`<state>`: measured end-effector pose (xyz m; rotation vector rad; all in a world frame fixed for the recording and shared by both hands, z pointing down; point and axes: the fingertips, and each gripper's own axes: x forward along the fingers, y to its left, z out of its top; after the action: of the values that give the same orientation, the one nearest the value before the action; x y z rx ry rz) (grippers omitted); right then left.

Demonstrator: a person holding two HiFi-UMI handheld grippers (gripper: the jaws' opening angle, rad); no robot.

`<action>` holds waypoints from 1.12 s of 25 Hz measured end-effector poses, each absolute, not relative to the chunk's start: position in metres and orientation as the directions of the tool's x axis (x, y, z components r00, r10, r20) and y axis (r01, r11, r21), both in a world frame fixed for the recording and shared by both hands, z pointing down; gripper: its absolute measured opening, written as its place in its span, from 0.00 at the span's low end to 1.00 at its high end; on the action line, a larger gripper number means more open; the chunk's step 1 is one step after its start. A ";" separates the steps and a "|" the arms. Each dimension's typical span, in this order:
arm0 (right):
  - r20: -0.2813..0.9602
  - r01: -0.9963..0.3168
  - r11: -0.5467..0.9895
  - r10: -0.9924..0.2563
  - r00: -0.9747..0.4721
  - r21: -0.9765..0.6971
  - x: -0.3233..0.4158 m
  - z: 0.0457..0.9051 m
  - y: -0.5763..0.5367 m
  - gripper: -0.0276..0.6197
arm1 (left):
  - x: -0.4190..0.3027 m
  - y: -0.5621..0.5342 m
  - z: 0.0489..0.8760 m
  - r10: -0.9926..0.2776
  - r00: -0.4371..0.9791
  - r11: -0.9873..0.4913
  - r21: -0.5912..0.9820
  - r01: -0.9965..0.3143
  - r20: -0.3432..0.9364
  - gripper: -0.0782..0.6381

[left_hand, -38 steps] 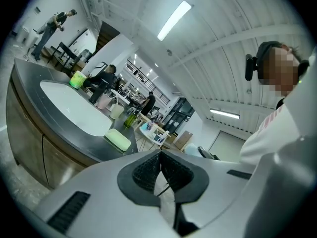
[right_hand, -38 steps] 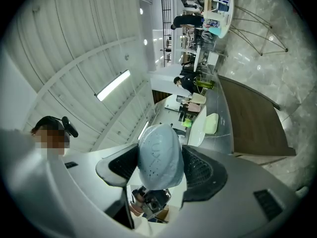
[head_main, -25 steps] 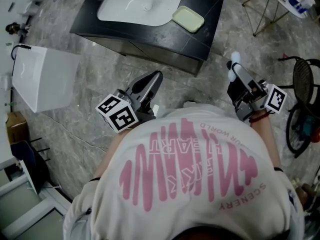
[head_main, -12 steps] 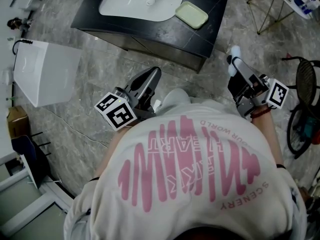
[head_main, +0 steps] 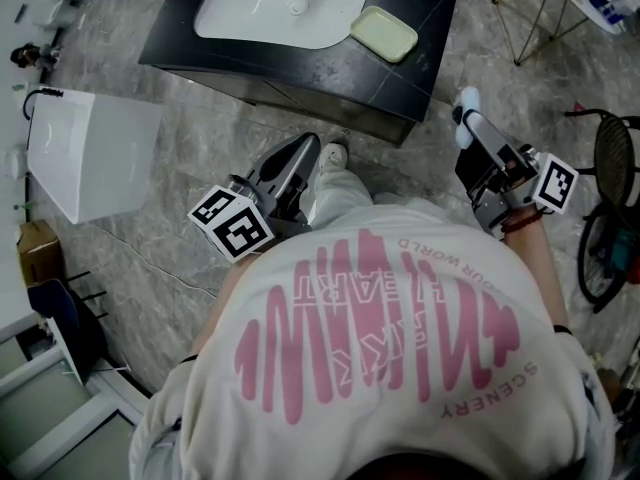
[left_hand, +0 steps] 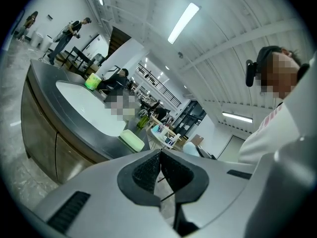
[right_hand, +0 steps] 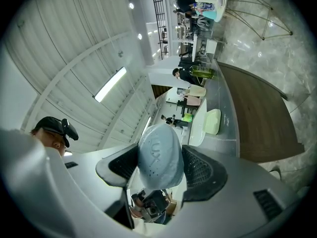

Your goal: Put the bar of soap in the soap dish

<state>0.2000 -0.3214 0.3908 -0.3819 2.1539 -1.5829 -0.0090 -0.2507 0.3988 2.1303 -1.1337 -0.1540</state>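
Note:
My right gripper (head_main: 466, 118) is shut on a white oval bar of soap (right_hand: 159, 155), held off the right end of the dark vanity. The soap (head_main: 467, 99) shows as a white tip past the jaws in the head view. A pale green soap dish (head_main: 380, 34) lies on the black countertop (head_main: 410, 63) just right of the white basin (head_main: 285, 3); it also appears in the right gripper view as the green dish (right_hand: 213, 121). My left gripper (head_main: 305, 153) is shut with nothing between its pads, hovering in front of the vanity, and the dish (left_hand: 131, 141) lies ahead of it.
A white box (head_main: 90, 153) stands on the marble floor at the left. A wire-legged table (head_main: 560, 3) and a dark chair (head_main: 612, 168) stand at the right. The person's shoe (head_main: 332, 156) is near the vanity's base.
The person has stepped a little closer to the vanity, a foot now showing by its base. Both grippers keep the same pose, the soap still held.

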 end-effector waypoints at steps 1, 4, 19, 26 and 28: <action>-0.184 0.035 0.307 -0.473 -0.862 -0.951 0.200 0.390 -0.323 0.47 | -0.009 -0.253 0.397 -0.761 0.614 -0.371 0.635 -0.678 0.210 0.12; -0.184 0.035 0.301 -0.485 -0.855 -0.953 0.198 0.389 -0.326 0.47 | -0.009 -0.260 0.391 -0.749 0.629 -0.392 0.626 -0.674 0.208 0.12; -0.178 0.035 0.257 -0.562 -0.808 -0.966 0.146 0.396 -0.384 0.47 | -0.058 -0.324 0.389 -0.675 0.689 -0.417 0.635 -0.650 0.263 0.12; -0.139 -0.017 0.236 -0.628 -0.766 -0.972 0.126 0.413 -0.428 0.47 | -0.081 -0.379 0.396 -0.629 0.734 -0.466 0.632 -0.619 0.254 0.12; -0.117 -0.040 0.220 -0.654 -0.748 -0.975 0.124 0.417 -0.436 0.47 | -0.087 -0.391 0.394 -0.619 0.745 -0.481 0.629 -0.611 0.250 0.12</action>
<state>0.1237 -0.4361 0.4174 -0.6377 1.9838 -1.5619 -0.0871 -0.3912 0.3936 2.2148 -0.9195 -0.0144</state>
